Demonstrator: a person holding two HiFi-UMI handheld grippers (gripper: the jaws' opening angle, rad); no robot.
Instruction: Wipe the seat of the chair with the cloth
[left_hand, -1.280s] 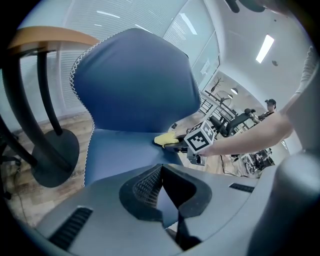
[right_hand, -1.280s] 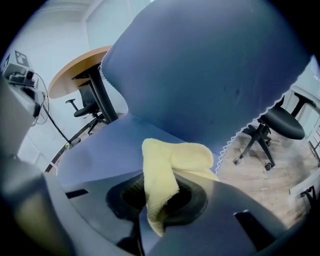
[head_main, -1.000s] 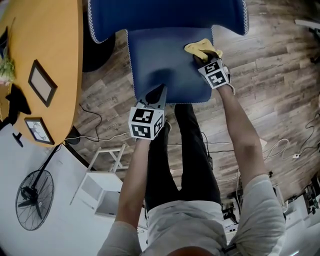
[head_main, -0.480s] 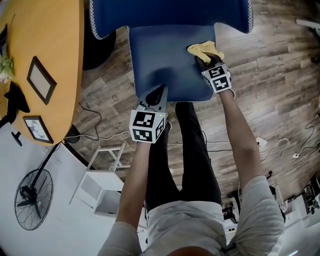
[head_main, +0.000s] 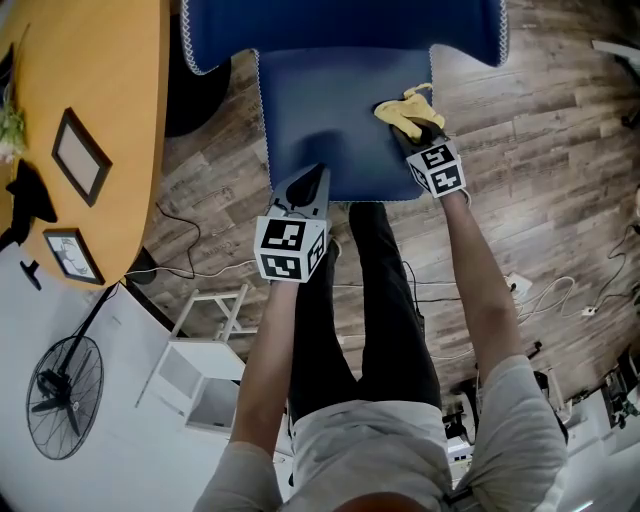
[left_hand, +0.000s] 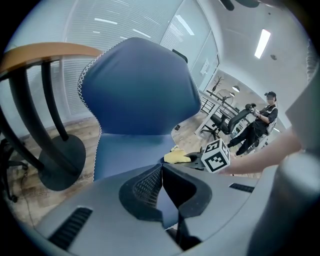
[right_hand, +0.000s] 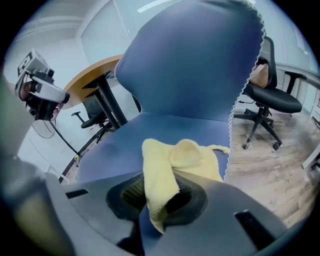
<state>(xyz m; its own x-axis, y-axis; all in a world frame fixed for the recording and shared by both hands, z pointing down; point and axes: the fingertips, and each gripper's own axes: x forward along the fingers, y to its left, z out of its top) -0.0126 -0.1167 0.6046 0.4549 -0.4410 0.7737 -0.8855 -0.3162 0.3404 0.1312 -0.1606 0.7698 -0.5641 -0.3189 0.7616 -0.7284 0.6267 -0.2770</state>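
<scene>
- Cloth, yellow: pinched in right gripper, laid on seat, right front.
- Left gripper: jaws pressed together, empty.
- Wiping judged barely begun; most of seat left.

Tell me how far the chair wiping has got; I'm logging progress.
Done: the yellow cloth is clamped in the right claw. In hand: the cloth rests on the blue seat, right side. Left: probably the seat's middle and left side; no wiped patch shows. The left claw is shut, empty, at the front edge.
</scene>
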